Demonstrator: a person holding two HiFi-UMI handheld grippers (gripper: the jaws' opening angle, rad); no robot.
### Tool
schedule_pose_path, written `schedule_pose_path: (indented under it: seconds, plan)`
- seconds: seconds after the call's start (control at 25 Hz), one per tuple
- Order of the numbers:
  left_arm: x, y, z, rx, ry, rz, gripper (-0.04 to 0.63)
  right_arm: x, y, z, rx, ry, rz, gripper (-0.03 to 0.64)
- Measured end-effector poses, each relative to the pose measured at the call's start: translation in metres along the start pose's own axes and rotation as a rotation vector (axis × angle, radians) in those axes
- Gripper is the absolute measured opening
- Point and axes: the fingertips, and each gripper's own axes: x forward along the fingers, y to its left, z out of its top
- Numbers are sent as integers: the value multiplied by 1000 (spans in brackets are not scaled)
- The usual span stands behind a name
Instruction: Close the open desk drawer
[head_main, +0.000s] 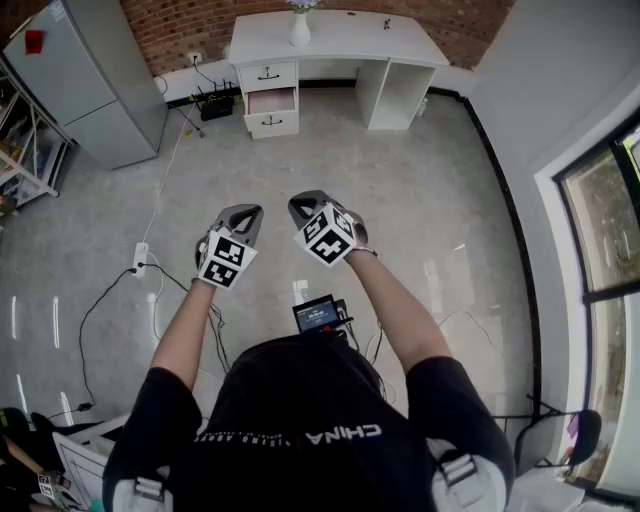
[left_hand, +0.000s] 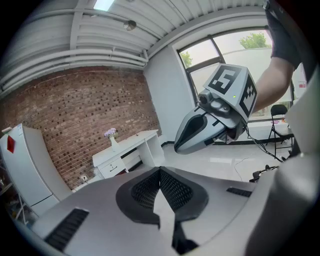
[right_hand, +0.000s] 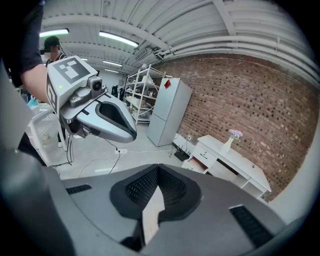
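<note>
The white desk stands against the brick wall, far across the floor from me. Its left stack has three drawers, and the middle drawer is pulled out with a pinkish inside. In the right gripper view the desk and the open drawer show beyond the jaws. My left gripper and right gripper are held side by side in mid-air above the floor, both shut and holding nothing. In the left gripper view the desk is far off.
A white vase with flowers stands on the desk. A grey fridge and a metal shelf are at the left. A power strip and cables lie on the floor near my left. Windows line the right wall.
</note>
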Motion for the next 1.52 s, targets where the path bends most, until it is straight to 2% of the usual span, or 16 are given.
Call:
schedule_pose_path:
  seconds: [0.48, 0.92, 1.52]
  plan:
    - [0, -6, -1, -10, 13, -17, 12, -8, -1, 8, -12, -1, -34, 15]
    - [-1, -18, 4, -9, -9, -59, 12, -17, 8, 1, 41, -18, -3, 15]
    - [8, -32, 6, 12, 10, -67, 12, -26, 2, -12, 51, -12, 4, 15]
